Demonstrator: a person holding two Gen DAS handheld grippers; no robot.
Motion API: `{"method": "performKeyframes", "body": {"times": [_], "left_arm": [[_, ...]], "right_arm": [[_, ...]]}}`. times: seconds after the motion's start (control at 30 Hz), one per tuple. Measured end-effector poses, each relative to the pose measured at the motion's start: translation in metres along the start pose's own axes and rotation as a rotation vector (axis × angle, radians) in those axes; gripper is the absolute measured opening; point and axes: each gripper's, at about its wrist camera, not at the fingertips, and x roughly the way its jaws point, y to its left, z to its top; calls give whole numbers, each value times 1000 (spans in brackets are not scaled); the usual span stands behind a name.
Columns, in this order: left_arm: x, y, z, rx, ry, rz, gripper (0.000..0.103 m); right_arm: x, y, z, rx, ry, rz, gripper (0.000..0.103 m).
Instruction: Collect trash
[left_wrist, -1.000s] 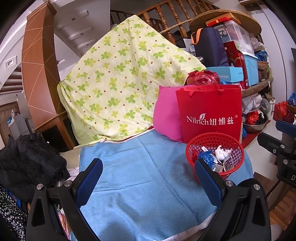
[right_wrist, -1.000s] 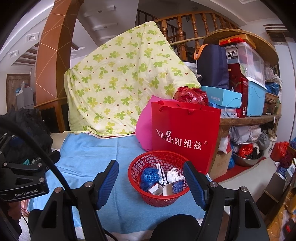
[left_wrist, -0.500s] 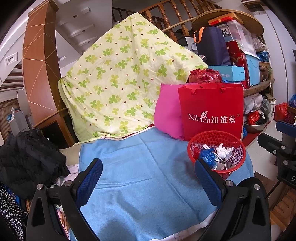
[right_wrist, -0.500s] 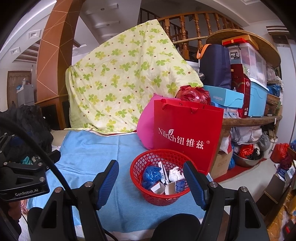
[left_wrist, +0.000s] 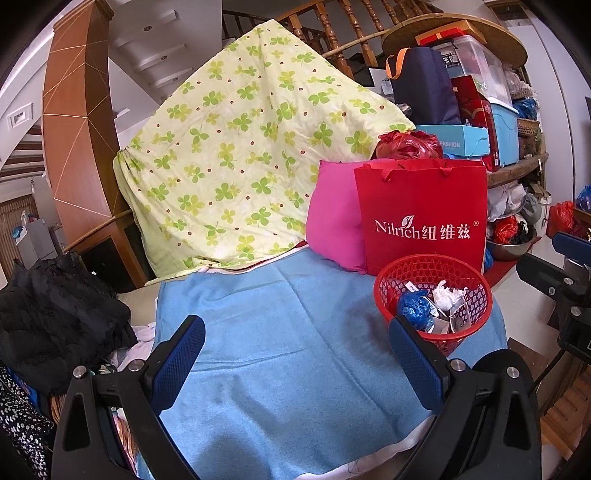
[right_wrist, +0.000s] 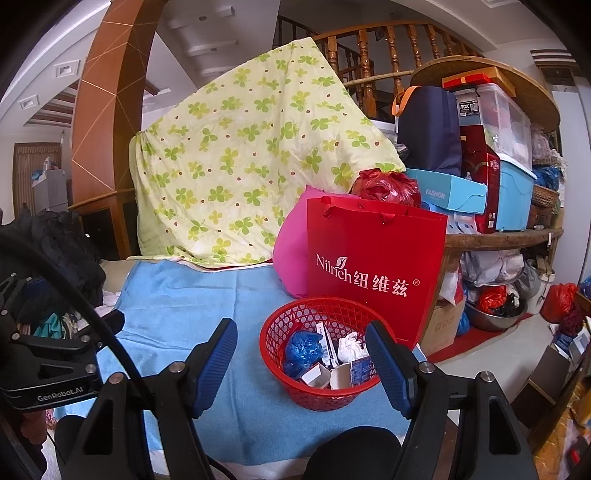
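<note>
A red mesh basket (left_wrist: 433, 266) (right_wrist: 291, 317) stands on the blue cloth (left_wrist: 277, 332) (right_wrist: 177, 306) at its right end. It holds a crumpled blue wrapper (right_wrist: 302, 349), a white paper wad (right_wrist: 350, 345) and small cartons (right_wrist: 317, 376). My left gripper (left_wrist: 295, 343) is open and empty, held back over the cloth, left of the basket. My right gripper (right_wrist: 301, 350) is open and empty, held in front of the basket.
A red Nilrich paper bag (left_wrist: 421, 218) (right_wrist: 373, 266) and a pink cushion (left_wrist: 332, 221) stand right behind the basket. A clover-print quilt (left_wrist: 251, 147) rises at the back. Dark clothes (left_wrist: 55, 317) pile at the left. Cluttered shelves (right_wrist: 498, 192) stand at the right.
Both grippers have drifted slightly back and up from the cloth, so the basket sits a little lower and smaller in view. Both stay open and empty.
</note>
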Motion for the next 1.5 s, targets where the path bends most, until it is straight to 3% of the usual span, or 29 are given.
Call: {"method": "performKeyframes", "body": {"times": [1.07, 1.5], "left_arm": [[-28, 5, 17, 0, -64, 14, 99], [-13, -9, 18, 15, -41, 2, 99]], "right_arm": [[-22, 0, 15, 1, -60, 8, 75], [-14, -11, 15, 24, -41, 3, 75]]}}
